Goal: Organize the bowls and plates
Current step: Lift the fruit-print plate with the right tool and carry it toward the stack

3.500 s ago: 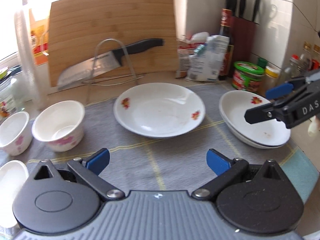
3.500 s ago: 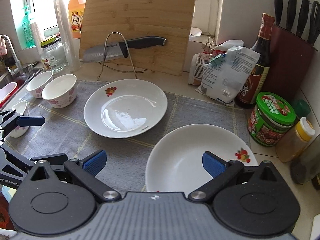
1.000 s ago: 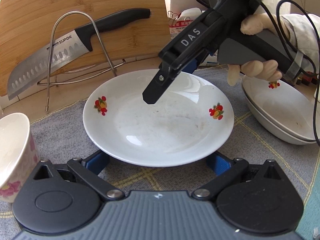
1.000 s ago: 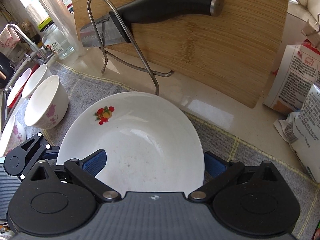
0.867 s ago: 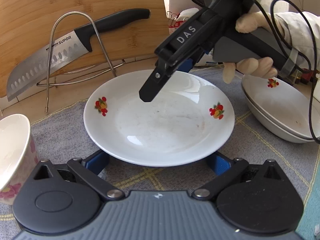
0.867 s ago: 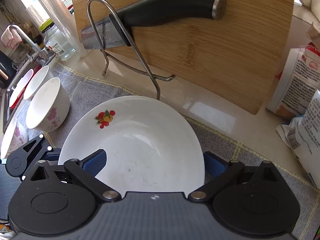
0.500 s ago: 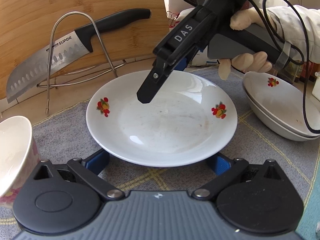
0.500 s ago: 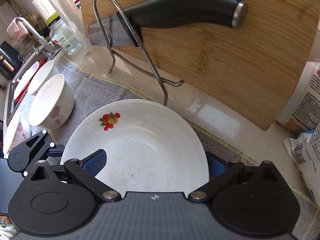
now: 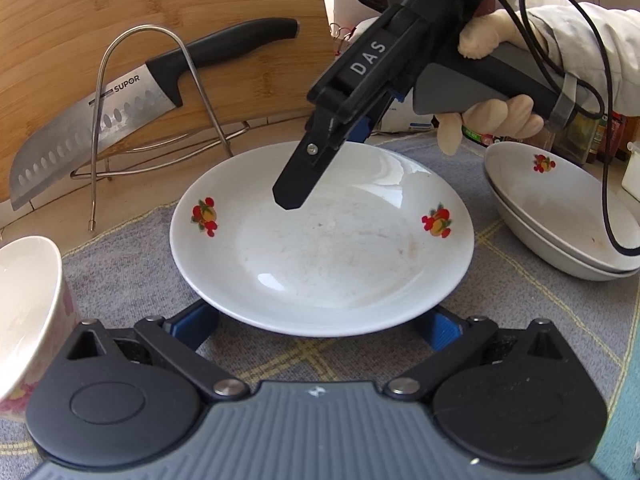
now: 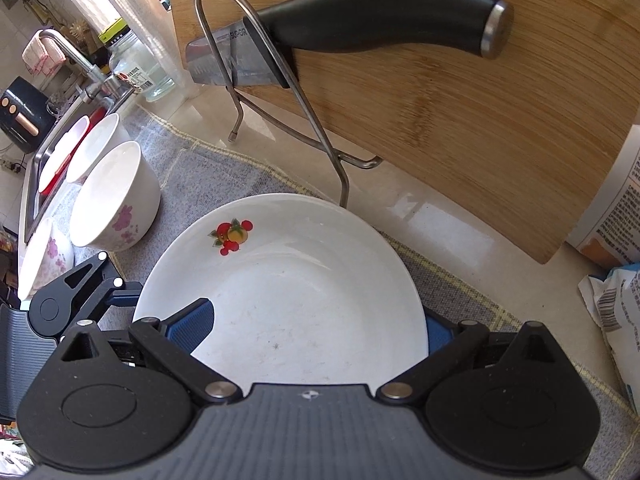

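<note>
Two grippers close in on one flowered plate on the grey mat.

From the left wrist camera, the plate (image 9: 320,248) lies flat on the mat (image 9: 540,300), and the left gripper (image 9: 320,322) has its blue fingers spread wide, one at each side of the plate's near rim, under its edge and clamping nothing. Above the plate's far side the right gripper (image 9: 320,148) slants down, held by a gloved hand (image 9: 492,116); only one black finger shows clearly here. Right of the plate sit two stacked plates (image 9: 560,220); left of it, a white bowl (image 9: 28,312); behind it, a knife (image 9: 132,112) in a wire rack against a cutting board (image 9: 160,20).

From the right wrist camera, the plate (image 10: 292,296) fills the space between the right gripper's (image 10: 316,324) parted blue fingers, which are not closed on it. Left of the plate stand bowls (image 10: 116,196), with the left gripper (image 10: 120,294) at its left rim.
</note>
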Demonstrator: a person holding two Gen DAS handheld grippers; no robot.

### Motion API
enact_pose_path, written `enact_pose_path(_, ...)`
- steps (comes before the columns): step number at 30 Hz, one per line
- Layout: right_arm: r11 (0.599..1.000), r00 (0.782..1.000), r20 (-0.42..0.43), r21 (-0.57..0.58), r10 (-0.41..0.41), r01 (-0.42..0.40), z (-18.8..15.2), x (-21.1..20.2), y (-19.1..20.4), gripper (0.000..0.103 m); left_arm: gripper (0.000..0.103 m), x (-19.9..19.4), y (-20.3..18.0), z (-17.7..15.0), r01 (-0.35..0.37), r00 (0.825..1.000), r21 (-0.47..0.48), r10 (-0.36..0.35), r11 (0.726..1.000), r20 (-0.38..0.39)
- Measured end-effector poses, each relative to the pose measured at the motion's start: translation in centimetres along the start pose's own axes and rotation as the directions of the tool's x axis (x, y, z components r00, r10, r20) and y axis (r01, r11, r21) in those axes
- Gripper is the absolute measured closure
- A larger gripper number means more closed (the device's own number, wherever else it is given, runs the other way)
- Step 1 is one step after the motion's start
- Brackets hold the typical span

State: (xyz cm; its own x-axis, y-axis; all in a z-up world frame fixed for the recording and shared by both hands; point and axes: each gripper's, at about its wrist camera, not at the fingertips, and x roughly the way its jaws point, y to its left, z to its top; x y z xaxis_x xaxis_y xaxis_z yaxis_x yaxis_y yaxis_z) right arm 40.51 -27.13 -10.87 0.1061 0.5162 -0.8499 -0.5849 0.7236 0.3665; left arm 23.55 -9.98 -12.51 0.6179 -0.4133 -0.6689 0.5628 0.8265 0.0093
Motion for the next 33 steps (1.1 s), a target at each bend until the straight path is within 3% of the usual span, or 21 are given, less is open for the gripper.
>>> enact_pose_path(33, 1.000, 1.000, -0.001, 0.005, 0.002, -0.002, -0.15, -0.04, 0.27, 0.000, 0.002, 0.18, 0.17, 0.60, 0.038, 0.999, 0.005, -0.038, 0.999, -0.026)
